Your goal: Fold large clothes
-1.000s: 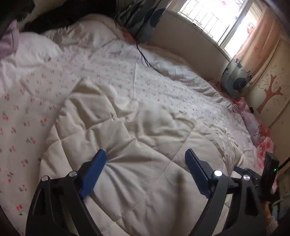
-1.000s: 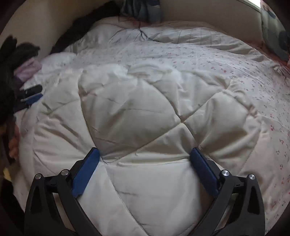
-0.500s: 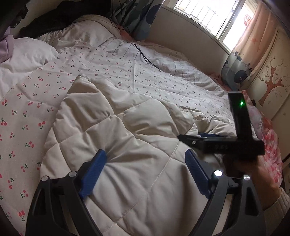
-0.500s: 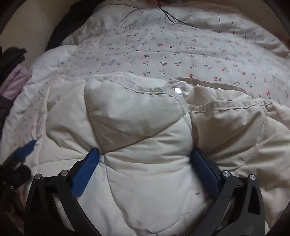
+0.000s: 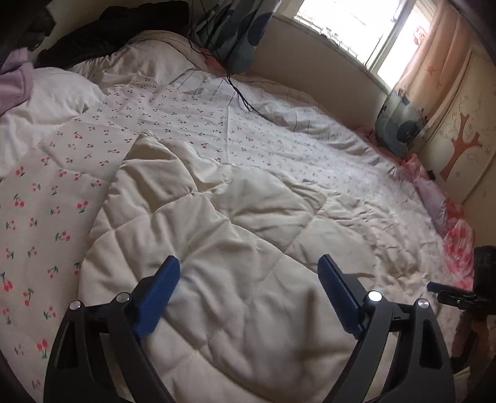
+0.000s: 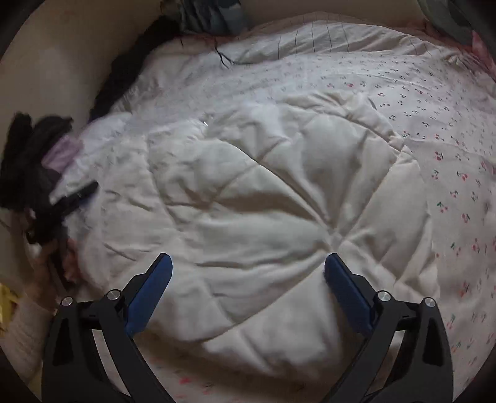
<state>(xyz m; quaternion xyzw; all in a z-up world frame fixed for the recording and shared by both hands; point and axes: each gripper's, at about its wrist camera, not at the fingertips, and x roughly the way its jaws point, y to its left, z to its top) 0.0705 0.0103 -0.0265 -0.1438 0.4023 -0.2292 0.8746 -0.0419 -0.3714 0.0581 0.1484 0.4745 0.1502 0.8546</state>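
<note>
Cream quilted garment (image 5: 235,248) lies spread and rumpled on the bed, over a cherry-print sheet (image 5: 46,198). Diamond stitching on it; creases run across the middle panels.

Left gripper (image 5: 251,279): both blue pads spread wide, nothing pinched — cream fabric shows in the gap beneath them. Whether the pads brush the cloth cannot be told.

Right gripper (image 6: 248,272): 2 blue pads likewise stand wide apart above the same garment (image 6: 263,201), nothing between them. This view is blurred toward its left side.

From the right wrist, the left gripper (image 6: 77,195) shows at the garment's left edge as a dark shape; its detail is too smeared to read. From the left wrist, the right gripper (image 5: 455,294) shows as a dark tip at the far right edge, near the pink floral bedding (image 5: 458,248).

Surroundings — white pillow (image 5: 52,96) and dark clothing (image 5: 108,34) at the upper left, black cable (image 5: 238,93) trailing across the sheet, bright window (image 5: 356,28) with pink curtain (image 5: 434,52).
</note>
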